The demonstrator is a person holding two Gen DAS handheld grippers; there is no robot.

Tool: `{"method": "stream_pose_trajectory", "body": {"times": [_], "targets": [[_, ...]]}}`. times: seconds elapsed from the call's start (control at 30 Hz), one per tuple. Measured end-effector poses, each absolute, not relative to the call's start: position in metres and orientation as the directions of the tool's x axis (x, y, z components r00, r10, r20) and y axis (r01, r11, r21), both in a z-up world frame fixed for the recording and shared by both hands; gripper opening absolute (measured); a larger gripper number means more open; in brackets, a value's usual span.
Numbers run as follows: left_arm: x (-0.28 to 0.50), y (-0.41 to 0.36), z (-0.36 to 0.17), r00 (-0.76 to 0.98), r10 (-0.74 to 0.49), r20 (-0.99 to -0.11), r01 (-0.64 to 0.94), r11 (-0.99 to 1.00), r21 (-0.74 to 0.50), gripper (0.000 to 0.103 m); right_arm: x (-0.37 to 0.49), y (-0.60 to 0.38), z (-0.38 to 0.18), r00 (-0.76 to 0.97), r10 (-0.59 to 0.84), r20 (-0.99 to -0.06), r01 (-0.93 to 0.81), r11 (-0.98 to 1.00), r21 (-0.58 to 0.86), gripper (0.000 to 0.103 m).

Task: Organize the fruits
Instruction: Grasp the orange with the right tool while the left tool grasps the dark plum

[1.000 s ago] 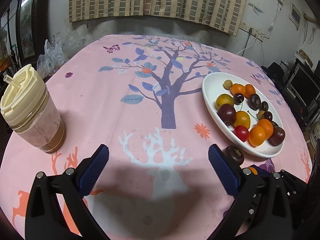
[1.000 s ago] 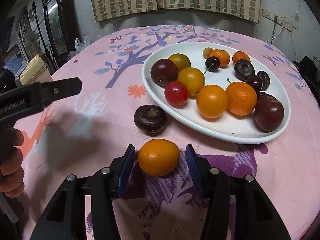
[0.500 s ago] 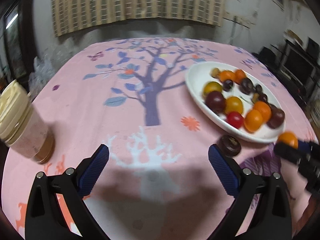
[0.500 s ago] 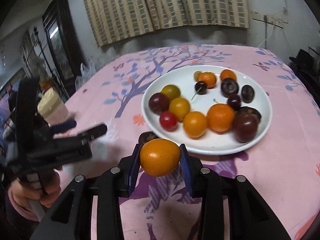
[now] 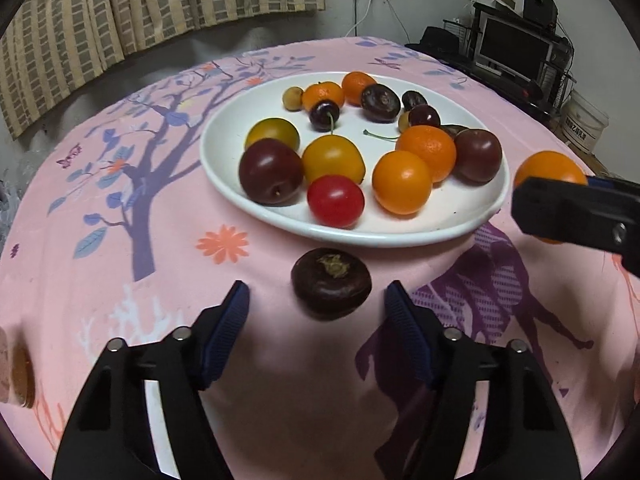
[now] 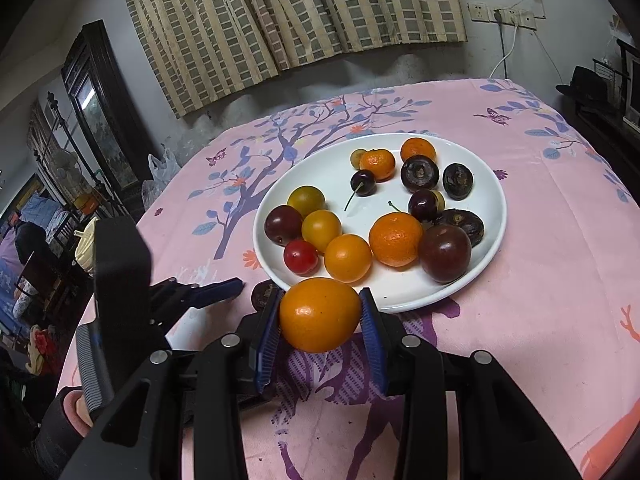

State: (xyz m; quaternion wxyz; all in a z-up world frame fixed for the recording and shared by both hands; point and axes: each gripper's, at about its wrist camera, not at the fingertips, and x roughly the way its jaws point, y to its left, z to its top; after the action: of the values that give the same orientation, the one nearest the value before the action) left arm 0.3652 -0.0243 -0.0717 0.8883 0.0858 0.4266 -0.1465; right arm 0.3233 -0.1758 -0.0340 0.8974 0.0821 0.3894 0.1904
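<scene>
A white oval plate [image 5: 224, 184] [image 6: 486, 264] on the pink tablecloth holds several fruits: oranges, plums, cherries, a red tomato [image 5: 335, 201]. One dark brown fruit [image 5: 331, 282] [image 6: 262, 293] lies on the cloth just in front of the plate. My left gripper [image 5: 318, 308] is open, its blue pads either side of that dark fruit without touching it. My right gripper [image 6: 320, 318] is shut on an orange fruit [image 6: 319, 314] [image 5: 548, 170], held above the cloth by the plate's near rim. In the right wrist view the left gripper [image 6: 224, 286] shows at the left, mostly hiding the dark fruit.
A cream-lidded cup [image 6: 86, 246] stands at the table's left edge. Striped curtains hang behind the table. A monitor and shelves [image 5: 516, 46] stand to the right, a dark cabinet [image 6: 100, 112] to the left. A hand [image 6: 76, 406] holds the left gripper.
My right gripper closed on the orange fruit and lifted it off the cloth toward the plate. My left gripper swung right, from the cup side, to straddle the dark fruit.
</scene>
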Motion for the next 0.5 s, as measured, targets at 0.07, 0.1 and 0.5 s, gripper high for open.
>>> {"method": "stream_pose_trajectory", "body": {"times": [0.07, 0.1, 0.5], "targets": [[0.369, -0.027, -0.072, 0.592, -0.194, -0.782, 0.333, 0.943, 0.018, 0.057, 0.323, -0.177, -0.033, 0.625, 0.403, -0.668, -0.274, 0.915, 0.296, 0.039], [0.371, -0.028, -0.073, 0.585, -0.204, -0.785, 0.336, 0.942, 0.005, 0.052, 0.324, -0.178, -0.033, 0.627, 0.402, -0.667, -0.272, 0.915, 0.297, 0.039], [0.350, -0.031, -0.067, 0.591, -0.210, -0.779, 0.339, 0.941, 0.004, 0.037, 0.328, -0.179, -0.039, 0.635, 0.368, -0.679, -0.251, 0.930, 0.270, 0.039]]}}
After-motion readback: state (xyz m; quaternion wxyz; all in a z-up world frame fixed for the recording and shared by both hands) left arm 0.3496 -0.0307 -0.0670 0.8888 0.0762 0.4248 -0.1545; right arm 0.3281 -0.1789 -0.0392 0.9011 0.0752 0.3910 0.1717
